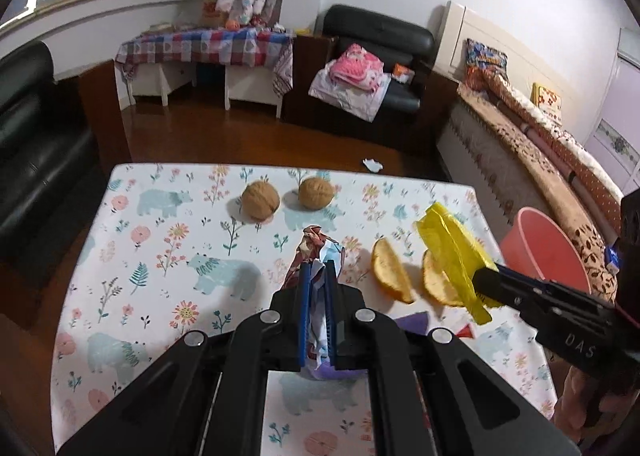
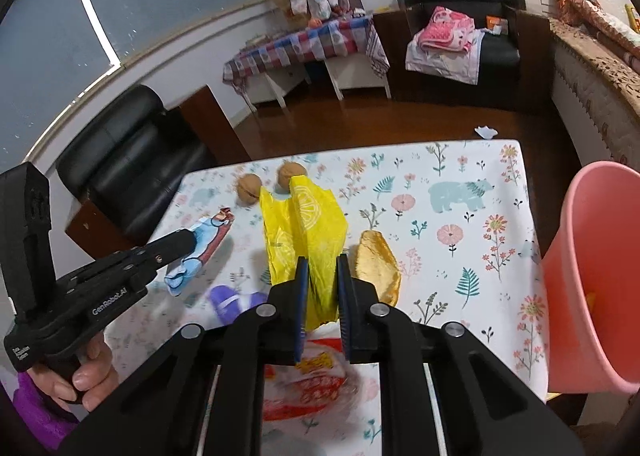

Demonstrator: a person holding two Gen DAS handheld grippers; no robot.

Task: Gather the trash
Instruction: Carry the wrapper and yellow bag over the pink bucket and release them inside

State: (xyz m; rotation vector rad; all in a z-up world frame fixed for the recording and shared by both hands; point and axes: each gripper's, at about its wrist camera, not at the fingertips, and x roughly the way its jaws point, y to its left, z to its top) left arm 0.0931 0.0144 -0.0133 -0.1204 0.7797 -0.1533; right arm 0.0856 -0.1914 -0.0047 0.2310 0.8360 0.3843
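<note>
My left gripper (image 1: 319, 265) is shut on a crumpled blue and brown printed wrapper (image 1: 316, 246), held above the floral table (image 1: 160, 240); it also shows in the right wrist view (image 2: 204, 240). My right gripper (image 2: 322, 262) is shut on a yellow plastic wrapper (image 2: 308, 224), lifted over the table; it also shows in the left wrist view (image 1: 452, 244). Two orange peel pieces (image 1: 390, 272) lie on the table below it, one seen in the right wrist view (image 2: 376, 262). A pink bin (image 2: 596, 276) stands at the table's right edge.
Two walnuts (image 1: 260, 200) (image 1: 316, 193) lie near the table's far edge. A purple scrap (image 2: 236, 300) and a red and yellow wrapper (image 2: 316, 380) lie near the front. A white scrap (image 1: 372, 165) lies on the floor beyond. Black armchairs and a bed surround the table.
</note>
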